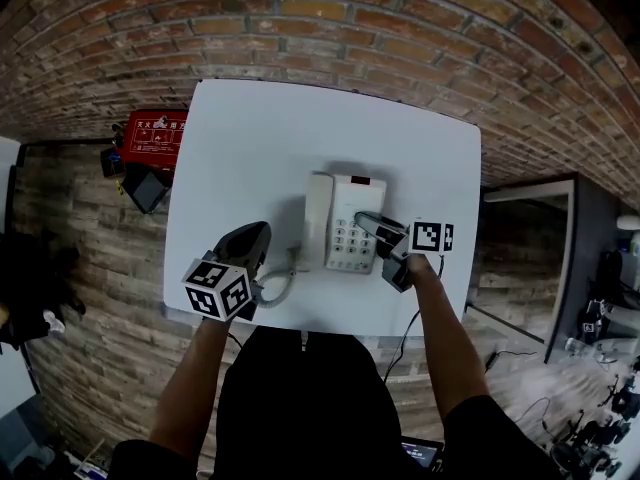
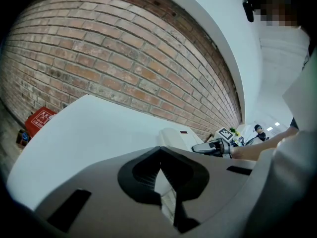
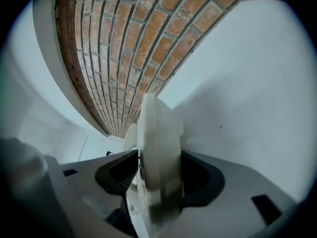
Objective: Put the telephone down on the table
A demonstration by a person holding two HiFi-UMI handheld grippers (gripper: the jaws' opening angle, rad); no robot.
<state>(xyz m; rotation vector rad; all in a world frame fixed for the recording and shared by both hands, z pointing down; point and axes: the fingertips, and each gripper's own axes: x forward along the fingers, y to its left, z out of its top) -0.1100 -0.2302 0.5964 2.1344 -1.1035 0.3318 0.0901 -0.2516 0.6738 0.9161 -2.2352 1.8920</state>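
Carefully: my right gripper [image 1: 368, 224] stands spread around the white plastic desk telephone [image 1: 345, 196]; withdrawing crooked could drag it across the white table [image 1: 250, 138]. My left gripper [image 1: 250, 240] is pinched together, empty.

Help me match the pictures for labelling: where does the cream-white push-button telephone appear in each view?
Head view: cream-white push-button telephone, centre of the white table.
Left gripper view: telephone right of centre, beyond the jaws.
Right gripper view: telephone lower centre, edge-on, close up.
Shared landmark: red brick wall, in all three.
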